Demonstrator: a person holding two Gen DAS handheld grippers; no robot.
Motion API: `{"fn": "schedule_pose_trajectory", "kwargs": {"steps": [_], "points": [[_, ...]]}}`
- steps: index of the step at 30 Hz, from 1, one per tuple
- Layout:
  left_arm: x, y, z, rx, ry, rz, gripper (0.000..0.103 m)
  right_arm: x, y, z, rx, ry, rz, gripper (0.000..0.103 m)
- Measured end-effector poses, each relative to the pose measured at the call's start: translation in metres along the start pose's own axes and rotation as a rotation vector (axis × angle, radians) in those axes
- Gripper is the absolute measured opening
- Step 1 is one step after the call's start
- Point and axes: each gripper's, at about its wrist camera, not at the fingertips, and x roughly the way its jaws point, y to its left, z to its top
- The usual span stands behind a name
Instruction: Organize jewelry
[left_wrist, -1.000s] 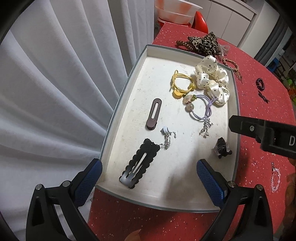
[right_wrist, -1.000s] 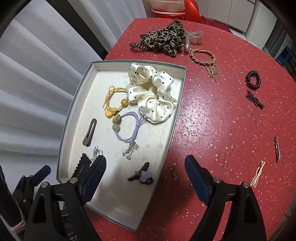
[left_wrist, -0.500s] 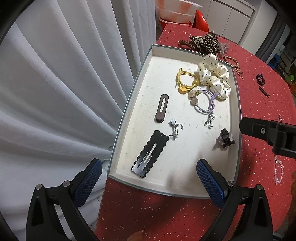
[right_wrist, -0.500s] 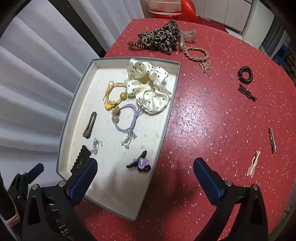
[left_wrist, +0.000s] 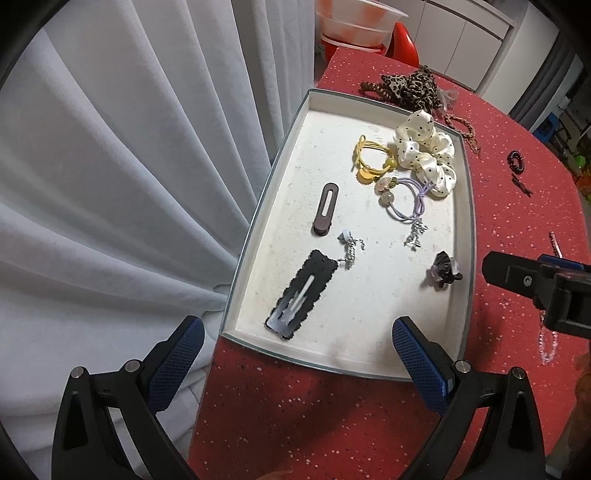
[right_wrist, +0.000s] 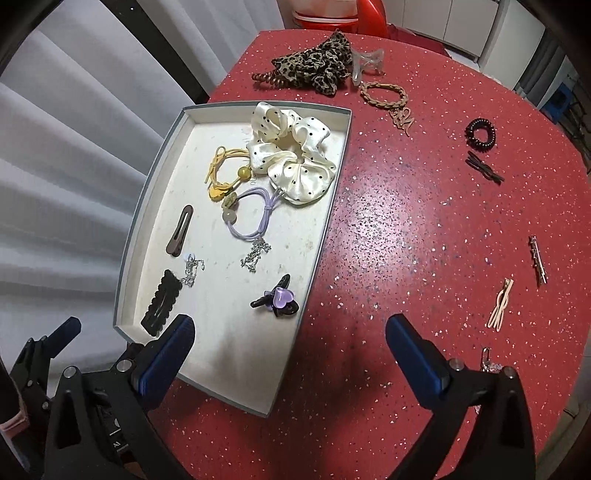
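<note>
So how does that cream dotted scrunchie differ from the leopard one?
The cream dotted scrunchie lies inside the tray; the leopard scrunchie lies outside it on the red table. The cream one is glossy satin with black dots, spread as an open ring; the leopard one is matte, brown-spotted and bunched. Both are puffy fabric hair ties.

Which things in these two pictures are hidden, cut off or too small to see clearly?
- Beaded bracelet, left wrist view: the right claw's black body covers its upper part. In the right wrist view only a bit shows behind a finger.
- Black scalloped hair clip, right wrist view: its near end is hidden behind the right claw finger.
- Silver chain pieces: too small to tell what they are.
- Left claw: open, holding nothing.
</note>
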Motion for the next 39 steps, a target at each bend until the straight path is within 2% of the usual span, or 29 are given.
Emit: {"fn": "schedule_pose_trajectory", "kwargs": {"steps": [4,10,15,22,39], "points": [[-0.006,0.003,-0.004,-0.011,0.002,-0.023,0.102,-0.007,0.001,-0.004,-0.008,-0.004,-0.006,0.103],[-0.023,0.001,-0.01,0.028,-0.043,0.035,0.102,-0.019,-0.001,-0.017,-0.009,-0.005,-0.009,0.103],[-0.046,0.002,-0.014,0.01,-0.066,0.021,0.102,-0.037,-0.001,-0.026,-0.011,-0.034,-0.019,0.103],[-0.076,0.002,-0.019,-0.02,-0.108,0.053,0.102,-0.072,-0.001,-0.033,-0.036,-0.102,-0.027,0.103],[-0.142,-0.017,-0.031,-0.076,-0.173,0.074,0.102,-0.152,0.0,-0.051,-0.134,-0.279,-0.069,0.103]]}}
